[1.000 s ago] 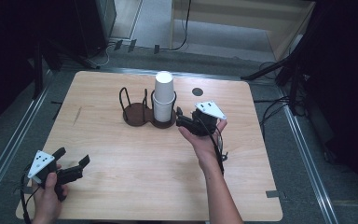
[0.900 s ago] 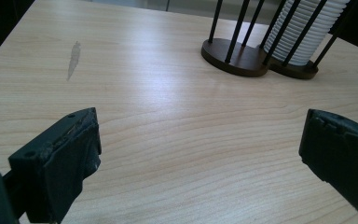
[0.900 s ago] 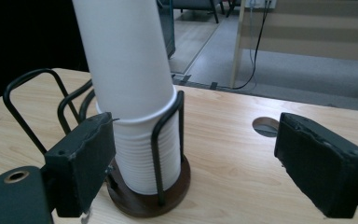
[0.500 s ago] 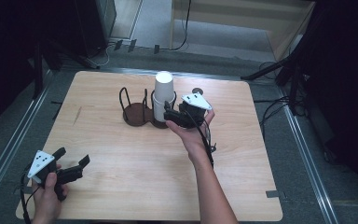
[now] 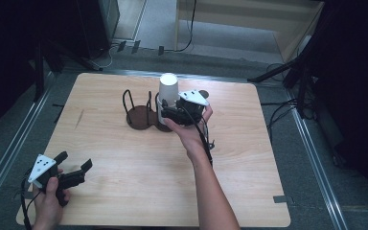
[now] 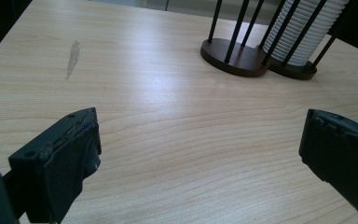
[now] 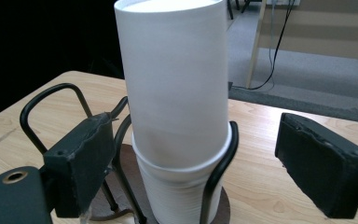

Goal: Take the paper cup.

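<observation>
A light wooden table with rounded corners (image 5: 139, 177) stands on grey carpeted floor (image 5: 316, 163), with metal rails (image 5: 9, 148) running along both of its sides. The room around it is dark; black cables (image 5: 278, 112) trail across the floor on the right, and a pale wooden cabinet (image 5: 249, 24) stands beyond the far edge. A faint grey smear (image 6: 73, 58) marks the tabletop near its left side.

Toward the far middle of the table sits a dark brown double-ring holder with black wire hoops (image 5: 141, 112); its right-hand ring holds a tall stack of white paper cups (image 5: 168, 91), the topmost cup (image 7: 175, 79) standing high above the rest.

The right gripper (image 5: 165, 114) is level at the stack, its jaws spread on either side of the top cup without touching it. The left gripper (image 5: 74, 165) hovers over the near left corner, jaws wide apart, holding nothing.
</observation>
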`<state>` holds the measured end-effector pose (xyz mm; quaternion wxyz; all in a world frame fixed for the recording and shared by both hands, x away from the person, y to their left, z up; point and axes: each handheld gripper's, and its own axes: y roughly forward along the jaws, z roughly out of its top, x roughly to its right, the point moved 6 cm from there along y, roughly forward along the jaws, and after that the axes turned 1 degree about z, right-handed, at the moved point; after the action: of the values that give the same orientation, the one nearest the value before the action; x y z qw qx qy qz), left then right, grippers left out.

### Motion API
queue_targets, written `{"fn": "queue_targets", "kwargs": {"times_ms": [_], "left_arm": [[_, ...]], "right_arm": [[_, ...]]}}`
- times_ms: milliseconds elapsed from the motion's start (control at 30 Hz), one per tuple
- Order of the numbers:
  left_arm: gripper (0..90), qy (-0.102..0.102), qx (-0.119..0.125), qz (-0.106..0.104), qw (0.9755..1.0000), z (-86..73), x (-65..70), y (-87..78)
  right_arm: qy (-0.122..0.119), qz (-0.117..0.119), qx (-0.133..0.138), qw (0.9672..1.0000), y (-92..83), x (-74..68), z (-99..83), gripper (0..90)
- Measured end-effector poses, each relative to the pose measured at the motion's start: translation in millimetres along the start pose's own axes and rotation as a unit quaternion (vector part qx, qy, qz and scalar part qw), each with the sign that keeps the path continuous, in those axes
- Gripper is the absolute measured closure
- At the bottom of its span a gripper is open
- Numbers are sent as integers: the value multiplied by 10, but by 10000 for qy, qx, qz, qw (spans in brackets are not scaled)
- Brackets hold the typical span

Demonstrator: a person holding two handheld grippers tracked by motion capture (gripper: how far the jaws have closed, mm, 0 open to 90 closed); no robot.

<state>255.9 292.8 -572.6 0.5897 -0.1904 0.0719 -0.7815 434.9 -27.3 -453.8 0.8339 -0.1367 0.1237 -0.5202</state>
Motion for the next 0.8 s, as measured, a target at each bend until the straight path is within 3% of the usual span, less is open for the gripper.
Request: {"fn": "queue_targets", "kwargs": {"times_ms": [400,800], "left_arm": [[0,-33,4,-35,10000,-1,-2,-5],[0,-47,28,-73,10000,0,1,-6]], "right_arm": [[-14,-97,-207,9997,325,-100,-13,119],[46,-273,-305,9991,506,-63,-10,143]]}}
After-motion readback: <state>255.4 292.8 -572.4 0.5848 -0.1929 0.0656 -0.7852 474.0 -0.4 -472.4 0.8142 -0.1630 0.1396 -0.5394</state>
